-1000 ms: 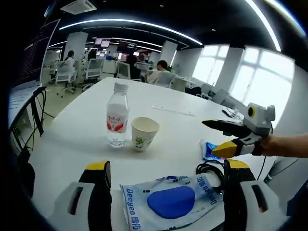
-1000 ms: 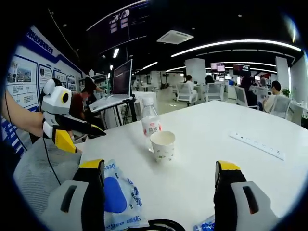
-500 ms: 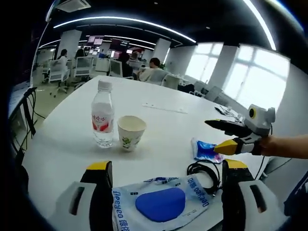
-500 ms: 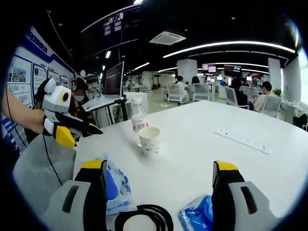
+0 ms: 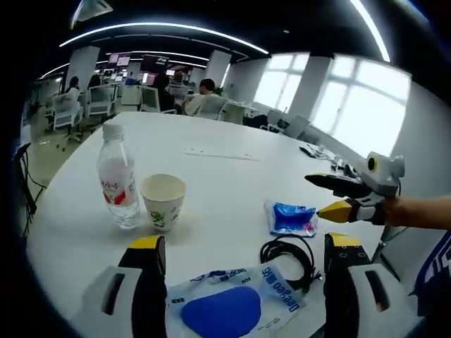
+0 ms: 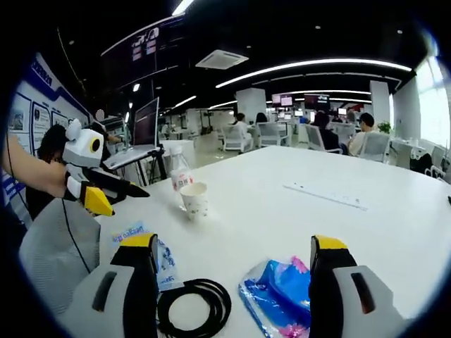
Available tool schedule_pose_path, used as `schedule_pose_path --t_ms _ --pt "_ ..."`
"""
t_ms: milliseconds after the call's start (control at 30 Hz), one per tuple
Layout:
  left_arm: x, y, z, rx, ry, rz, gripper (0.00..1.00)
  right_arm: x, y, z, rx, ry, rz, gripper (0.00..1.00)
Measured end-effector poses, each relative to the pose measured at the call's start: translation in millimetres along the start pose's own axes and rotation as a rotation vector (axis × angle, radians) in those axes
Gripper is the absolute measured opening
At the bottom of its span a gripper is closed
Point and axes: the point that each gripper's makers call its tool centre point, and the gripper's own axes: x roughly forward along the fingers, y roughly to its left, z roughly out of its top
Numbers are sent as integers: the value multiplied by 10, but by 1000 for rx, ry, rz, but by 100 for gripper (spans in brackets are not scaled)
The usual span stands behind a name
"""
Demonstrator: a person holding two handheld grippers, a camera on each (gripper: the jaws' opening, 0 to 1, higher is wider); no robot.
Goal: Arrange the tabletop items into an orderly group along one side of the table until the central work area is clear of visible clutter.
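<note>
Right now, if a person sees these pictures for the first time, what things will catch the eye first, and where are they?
The bright blue snack packet lies on the white table between the right gripper's open jaws, with a coiled black cable beside it. Farther off, a water bottle and a paper cup stand upright close together. A white wipes pack with a blue oval lies between the left gripper's open jaws.
</note>
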Motion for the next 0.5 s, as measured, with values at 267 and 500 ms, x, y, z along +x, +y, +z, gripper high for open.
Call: schedule_pose_path --t_ms 267,500 --pt "305 -238 52 49 34 -91 88 -373 -237 -128 48 1 -110 86" --pt "461 -450 44 82 58 -150 88 -663 -369 -243 88 4 -192 85"
